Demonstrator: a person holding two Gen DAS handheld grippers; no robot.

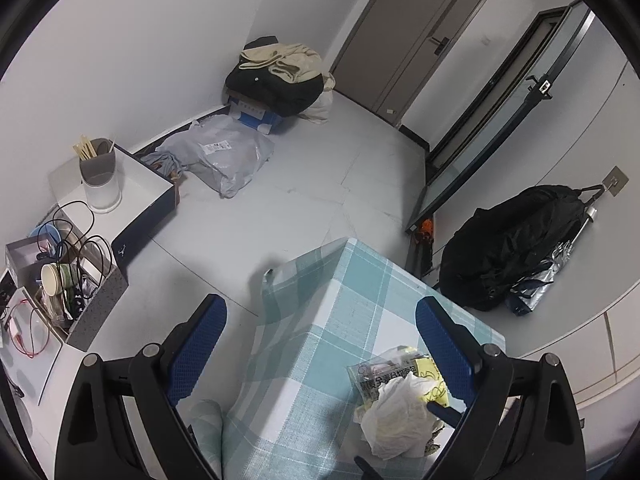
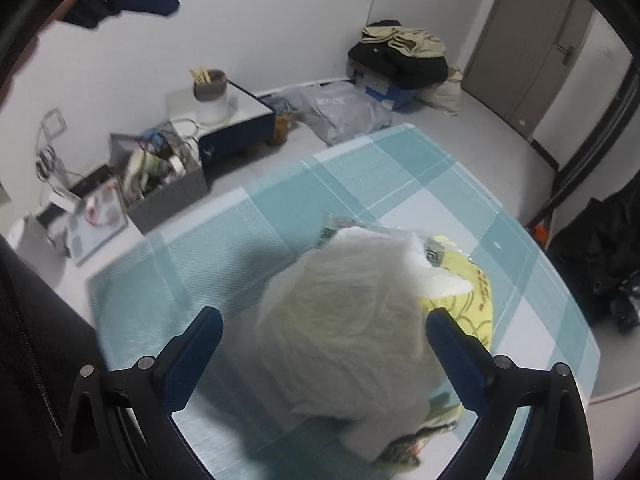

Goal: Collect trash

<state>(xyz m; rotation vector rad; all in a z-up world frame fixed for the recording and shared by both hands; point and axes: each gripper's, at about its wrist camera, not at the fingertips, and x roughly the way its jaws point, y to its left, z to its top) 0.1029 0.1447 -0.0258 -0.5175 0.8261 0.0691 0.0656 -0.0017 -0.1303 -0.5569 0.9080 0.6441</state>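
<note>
A crumpled white plastic bag (image 1: pixel 398 420) lies on a pile of trash on the table with the teal checked cloth (image 1: pixel 320 344), on top of a yellow wrapper (image 1: pixel 430 376) and a clear printed packet (image 1: pixel 380 368). My left gripper (image 1: pixel 320 320) is open, held above the table's corner, the pile by its right finger. In the right wrist view the white bag (image 2: pixel 340 332) sits between the open fingers of my right gripper (image 2: pixel 324 328), with the yellow wrapper (image 2: pixel 464 304) beneath it. The jaws stand wide and do not press the bag.
A grey box of clutter (image 1: pixel 96 300) and a white box with a cup (image 1: pixel 100 180) stand on the floor at left. Grey parcel bags (image 1: pixel 224 156) and a clothes pile (image 1: pixel 276 80) lie by the wall. A black backpack (image 1: pixel 512 240) sits right of the table.
</note>
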